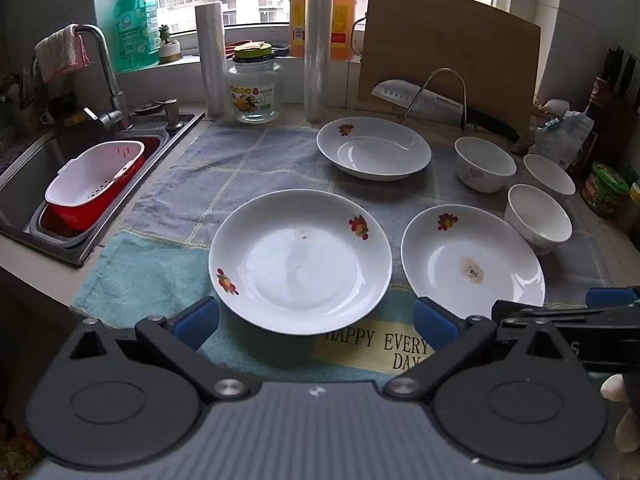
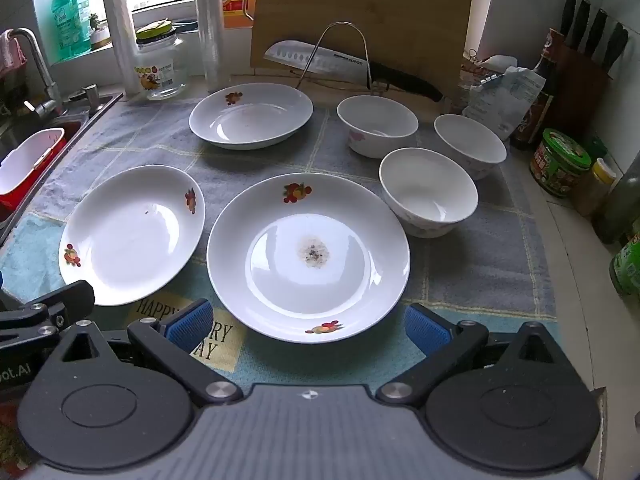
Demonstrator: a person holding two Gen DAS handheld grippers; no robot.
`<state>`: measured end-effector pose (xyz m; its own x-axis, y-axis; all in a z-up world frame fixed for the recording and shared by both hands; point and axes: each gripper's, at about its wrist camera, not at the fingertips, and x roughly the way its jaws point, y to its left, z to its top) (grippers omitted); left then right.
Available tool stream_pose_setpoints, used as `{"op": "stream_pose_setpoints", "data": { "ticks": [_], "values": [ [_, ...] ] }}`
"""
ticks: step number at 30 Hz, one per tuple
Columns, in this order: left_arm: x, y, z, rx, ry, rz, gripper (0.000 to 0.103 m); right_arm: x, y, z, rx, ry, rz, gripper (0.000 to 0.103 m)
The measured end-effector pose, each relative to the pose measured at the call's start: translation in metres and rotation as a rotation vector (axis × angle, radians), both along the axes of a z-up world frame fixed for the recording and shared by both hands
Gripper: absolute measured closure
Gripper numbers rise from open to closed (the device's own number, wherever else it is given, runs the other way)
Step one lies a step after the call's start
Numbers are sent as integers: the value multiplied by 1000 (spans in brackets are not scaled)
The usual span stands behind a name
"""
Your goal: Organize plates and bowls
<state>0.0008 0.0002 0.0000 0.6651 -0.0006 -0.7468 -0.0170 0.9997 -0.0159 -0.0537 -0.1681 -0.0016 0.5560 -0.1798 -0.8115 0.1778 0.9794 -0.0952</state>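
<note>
Three white plates with fruit prints lie on a towel: a near-left plate (image 1: 300,260) (image 2: 132,236), a near-right plate with a brown stain (image 1: 472,264) (image 2: 308,260), and a far plate (image 1: 374,148) (image 2: 251,115). Three white bowls (image 1: 485,164) (image 1: 549,178) (image 1: 538,218) stand apart at the right; they also show in the right wrist view (image 2: 377,125) (image 2: 470,145) (image 2: 428,191). My left gripper (image 1: 316,326) is open, just short of the near-left plate. My right gripper (image 2: 308,326) is open, just short of the stained plate.
A sink (image 1: 24,168) with a red-and-white strainer basket (image 1: 94,184) lies at the left. A glass jar (image 1: 255,82), film rolls (image 1: 319,40), a cutting board (image 1: 448,52) and a knife (image 2: 316,58) on a rack stand at the back. Jars and bottles (image 2: 560,162) line the right edge.
</note>
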Motion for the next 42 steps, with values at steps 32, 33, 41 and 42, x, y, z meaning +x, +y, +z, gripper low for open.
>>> {"op": "stream_pose_setpoints", "data": {
  "ticks": [32, 33, 41, 42],
  "values": [
    [0, -8, 6, -5, -36, -10, 1, -2, -6, 9, -1, -29, -6, 0],
    [0, -8, 6, -5, -37, -11, 1, -2, -6, 10, -1, -30, -6, 0],
    [-1, -10, 8, -4, -42, -15, 1, -3, -9, 12, -1, -38, -7, 0],
    [-2, -10, 8, -4, -44, -15, 1, -3, -9, 12, -1, -39, -7, 0]
  ]
}}
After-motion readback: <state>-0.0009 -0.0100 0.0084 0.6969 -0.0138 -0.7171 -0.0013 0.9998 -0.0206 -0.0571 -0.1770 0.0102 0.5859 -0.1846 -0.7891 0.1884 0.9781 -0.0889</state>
